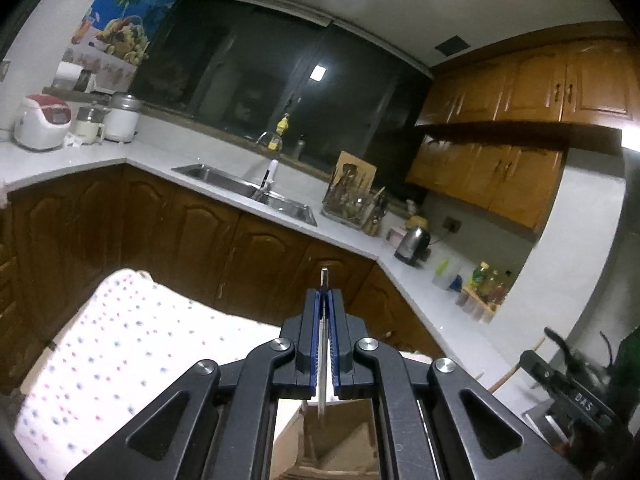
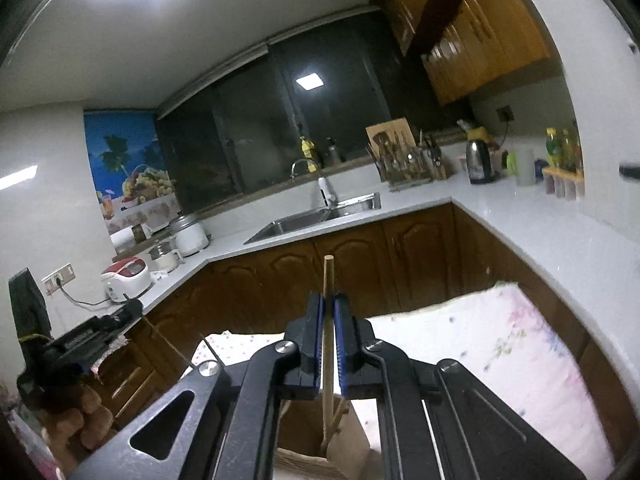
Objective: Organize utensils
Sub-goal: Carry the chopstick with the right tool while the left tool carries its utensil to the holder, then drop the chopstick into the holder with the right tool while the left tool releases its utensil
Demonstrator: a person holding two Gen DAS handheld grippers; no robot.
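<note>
My left gripper (image 1: 324, 294) is shut on a thin metal utensil handle (image 1: 323, 344) that stands upright between the blue pads; its lower end reaches down over a brown cardboard box (image 1: 340, 432). My right gripper (image 2: 328, 298) is shut on a wooden stick (image 2: 328, 280), held upright, with its lower end inside a brown cardboard box (image 2: 304, 436) beside other wooden sticks. The right gripper also shows at the right edge of the left wrist view (image 1: 560, 384), and the left gripper at the left edge of the right wrist view (image 2: 80, 340).
A dotted white cloth (image 1: 120, 352) covers the surface under the box. Behind are brown cabinets (image 1: 200, 248), a white counter with a steel sink (image 1: 248, 192), a utensil rack (image 1: 352, 200), a kettle (image 1: 412, 244) and rice cookers (image 1: 44, 128).
</note>
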